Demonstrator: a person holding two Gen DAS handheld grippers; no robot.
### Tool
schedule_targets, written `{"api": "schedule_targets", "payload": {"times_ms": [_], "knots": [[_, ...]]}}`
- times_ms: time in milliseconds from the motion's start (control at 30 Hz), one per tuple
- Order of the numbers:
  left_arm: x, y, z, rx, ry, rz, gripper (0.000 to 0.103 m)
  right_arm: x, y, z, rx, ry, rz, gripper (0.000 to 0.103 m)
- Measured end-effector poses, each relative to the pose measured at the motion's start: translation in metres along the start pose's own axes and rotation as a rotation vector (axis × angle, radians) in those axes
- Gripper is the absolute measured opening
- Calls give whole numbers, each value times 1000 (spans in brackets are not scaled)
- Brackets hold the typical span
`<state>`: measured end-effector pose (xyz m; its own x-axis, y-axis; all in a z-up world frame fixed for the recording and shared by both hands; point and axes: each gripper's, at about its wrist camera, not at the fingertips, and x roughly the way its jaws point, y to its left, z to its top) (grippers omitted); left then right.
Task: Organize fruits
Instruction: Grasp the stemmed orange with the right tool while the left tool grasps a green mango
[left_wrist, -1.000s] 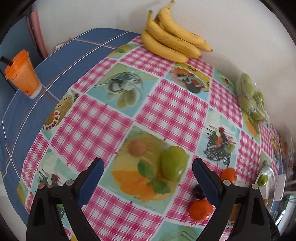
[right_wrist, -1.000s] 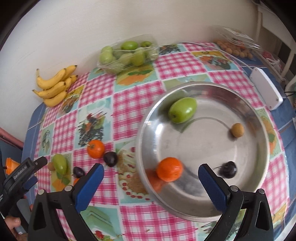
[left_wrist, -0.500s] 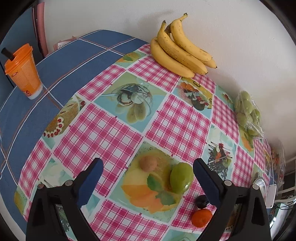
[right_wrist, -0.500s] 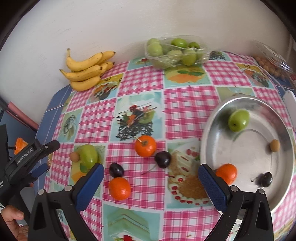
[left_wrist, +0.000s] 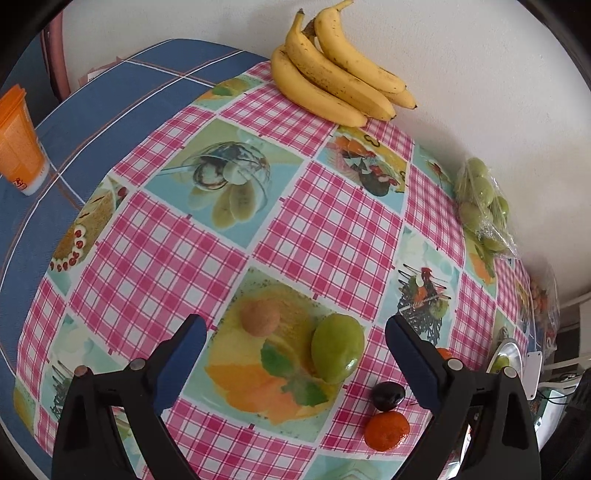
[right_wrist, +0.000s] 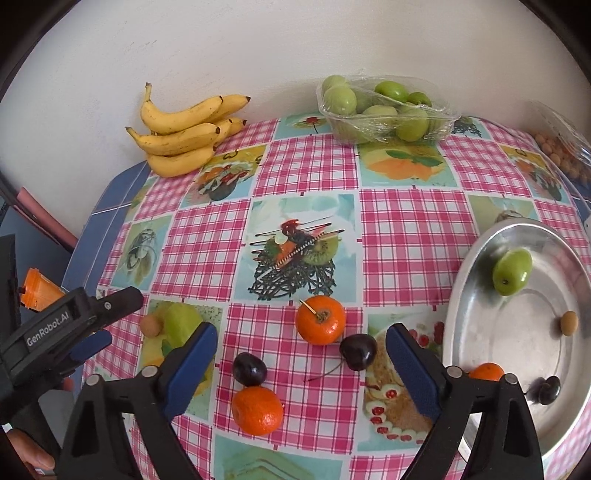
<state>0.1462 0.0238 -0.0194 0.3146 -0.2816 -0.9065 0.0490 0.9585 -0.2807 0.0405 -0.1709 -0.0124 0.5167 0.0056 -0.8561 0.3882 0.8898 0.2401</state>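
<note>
Blue-padded right gripper (right_wrist: 297, 356) fingers, just narrowing, empty above 2 cherries (right_wrist: 358, 350); left gripper (left_wrist: 293, 354) wide, empty.

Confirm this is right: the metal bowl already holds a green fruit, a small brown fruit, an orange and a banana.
Not quite. The right wrist view shows the metal bowl holding a green fruit, a small brown fruit, an orange and a dark cherry, not a banana.

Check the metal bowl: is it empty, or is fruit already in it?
Not empty. The metal bowl holds a green fruit, a small brown fruit, an orange and a dark cherry.
</note>
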Motion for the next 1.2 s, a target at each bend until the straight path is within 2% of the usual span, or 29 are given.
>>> {"api": "schedule_targets", "payload": {"times_ms": [100, 333, 767, 900, 1000, 1100, 1200], "knots": [[1, -5, -1, 15, -16, 2, 97, 6, 0, 2, 0, 3, 1, 90], [13, -9, -1, 21, 18, -33, 97, 23, -3, 5, 10, 34, -15, 83], [25, -24, -3, 87, 40, -17, 96, 46, -9, 6, 27, 74, -15, 51], [26, -29, -4, 102, 42, -13, 87, 46, -9, 6, 25, 70, -29, 44], [26, -31, -5, 111, 51, -18, 79, 47, -12, 6, 33, 74, -29, 44], [31, -30, -7, 107, 68, -11, 76, 50, -14, 4, 43, 84, -27, 41], [42, -25, -9, 80, 111, -16, 63, 50, -14, 4, 41, 79, -31, 41]]}}
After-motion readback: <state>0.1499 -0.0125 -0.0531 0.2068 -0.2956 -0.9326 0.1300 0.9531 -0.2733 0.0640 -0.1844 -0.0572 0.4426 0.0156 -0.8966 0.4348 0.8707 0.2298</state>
